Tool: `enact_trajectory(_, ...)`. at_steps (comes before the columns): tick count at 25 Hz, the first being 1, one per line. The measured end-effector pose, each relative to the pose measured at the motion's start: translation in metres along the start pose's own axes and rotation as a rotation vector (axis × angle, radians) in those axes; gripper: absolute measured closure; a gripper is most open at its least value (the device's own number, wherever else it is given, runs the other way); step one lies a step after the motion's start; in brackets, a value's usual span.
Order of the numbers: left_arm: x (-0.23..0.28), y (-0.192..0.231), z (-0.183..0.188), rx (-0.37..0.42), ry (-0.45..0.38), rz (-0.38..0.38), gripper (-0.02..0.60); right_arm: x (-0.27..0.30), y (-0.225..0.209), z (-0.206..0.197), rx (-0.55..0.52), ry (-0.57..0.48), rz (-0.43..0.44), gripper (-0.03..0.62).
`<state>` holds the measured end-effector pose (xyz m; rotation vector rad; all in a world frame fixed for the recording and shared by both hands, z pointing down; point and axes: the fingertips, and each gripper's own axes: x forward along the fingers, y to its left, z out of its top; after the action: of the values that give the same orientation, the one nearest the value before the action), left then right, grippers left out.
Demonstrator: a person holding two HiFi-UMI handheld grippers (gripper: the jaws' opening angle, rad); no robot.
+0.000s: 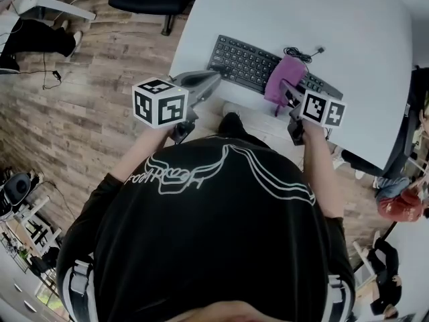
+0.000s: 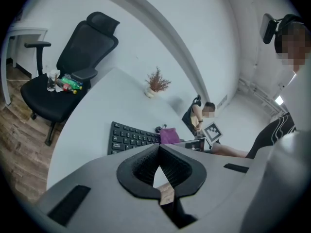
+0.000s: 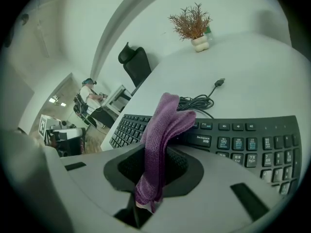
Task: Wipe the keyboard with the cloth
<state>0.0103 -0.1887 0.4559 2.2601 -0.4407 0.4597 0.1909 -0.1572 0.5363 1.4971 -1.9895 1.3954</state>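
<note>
My right gripper (image 3: pixel 160 148) has its jaws clamped on the purple knitted cloth (image 3: pixel 163 123). A short tail hangs back toward me and a folded bunch pushes out past the tips. That bunch sits over the keys of the flat black keyboard (image 3: pixel 243 144), around the Backspace area, though I cannot tell whether it presses on them. The keyboard lies directly ahead of and below these jaws, with its long axis running crosswise to them. More keys stretch away to the left than to the right, so I judge the wipe has to travel sideways along that axis.

My left gripper (image 2: pixel 159 152) has its jaws closed tip to tip with nothing between them. It is held off the near left end of the keyboard — the farther of the two from the cloth.

On the white counter (image 1: pixel 301 12) I count one cloth and one keyboard.
</note>
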Motion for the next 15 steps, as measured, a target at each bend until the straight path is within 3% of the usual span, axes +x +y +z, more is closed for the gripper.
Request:
enact_trajectory(8, 0.003, -0.013, 0.008, 0.038, 0.003, -0.034, 0.574, -0.002, 0.005, 0.005, 0.024, -0.041, 0.01, 0.533)
enact_trajectory(15, -0.015, -0.029, 0.014, 0.078, -0.02, -0.054, 0.574, -0.026, 0.039, 0.026, -0.026, -0.196, 0.048, 0.533)
